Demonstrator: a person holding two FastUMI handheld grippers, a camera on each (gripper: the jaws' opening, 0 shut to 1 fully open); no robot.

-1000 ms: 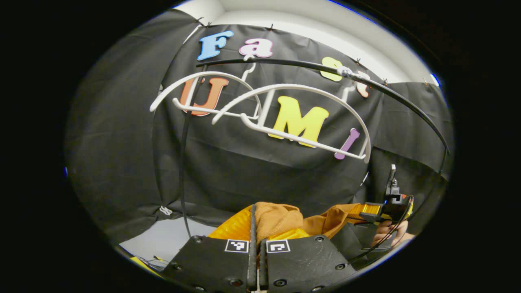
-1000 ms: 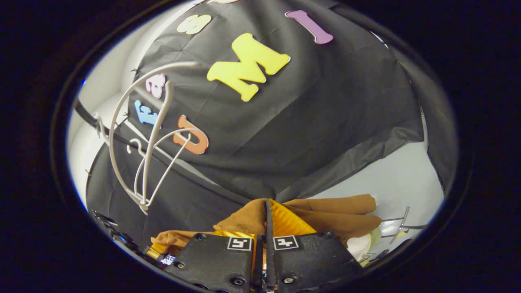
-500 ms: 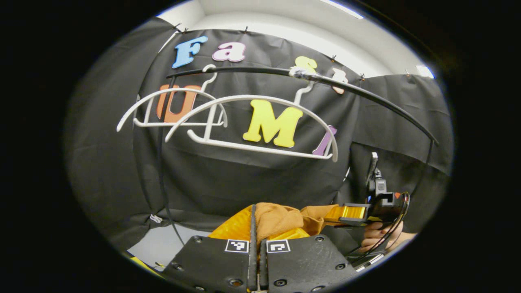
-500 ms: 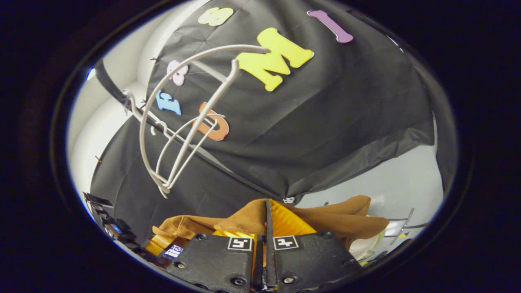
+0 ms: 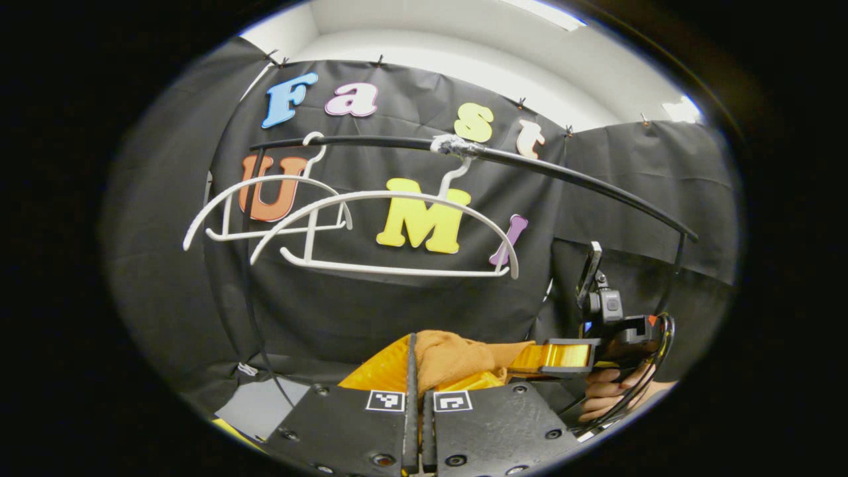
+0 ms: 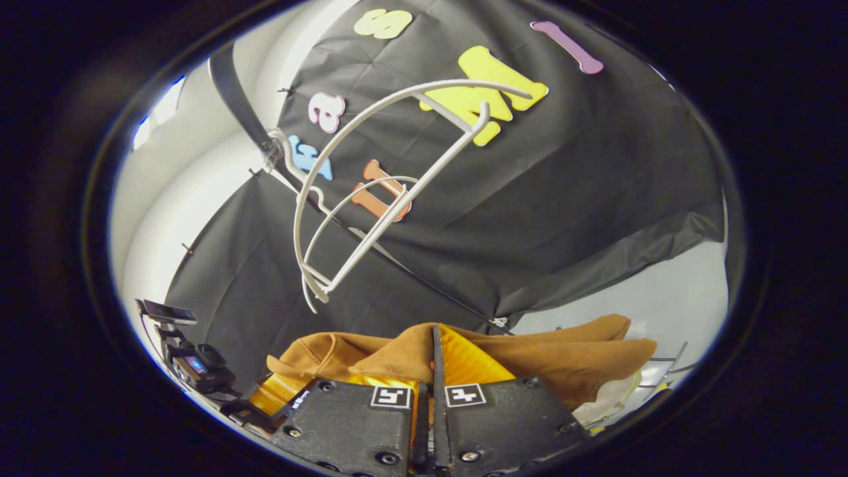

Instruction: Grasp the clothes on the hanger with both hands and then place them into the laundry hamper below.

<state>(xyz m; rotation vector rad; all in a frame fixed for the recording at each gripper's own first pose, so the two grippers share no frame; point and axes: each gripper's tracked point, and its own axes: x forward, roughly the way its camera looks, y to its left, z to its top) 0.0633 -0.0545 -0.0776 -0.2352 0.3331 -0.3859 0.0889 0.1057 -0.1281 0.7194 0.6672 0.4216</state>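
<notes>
1. The brown clothes (image 5: 457, 354) are off the hanger now and bunched up between the two grippers, just past their fingers.
2. The left gripper (image 5: 416, 371) has its two fingers pressed tight together on a fold of the cloth, which pokes out right above the tips.
3. The right gripper (image 6: 434, 361) is pinched on the cloth too; in the right gripper view the cloth (image 6: 550, 354) spreads out to both sides of its fingers.
4. In the left gripper view a hand (image 5: 613, 391) holds the other gripper off to the right of the fingers, pointing sideways toward the cloth.
5. Two white hangers (image 5: 384, 232) hang bare on a black rod (image 5: 371, 142), high above the fingertips.
6. In the right gripper view the hangers (image 6: 391, 192) look tipped over, so this gripper is held at a slant.
</notes>
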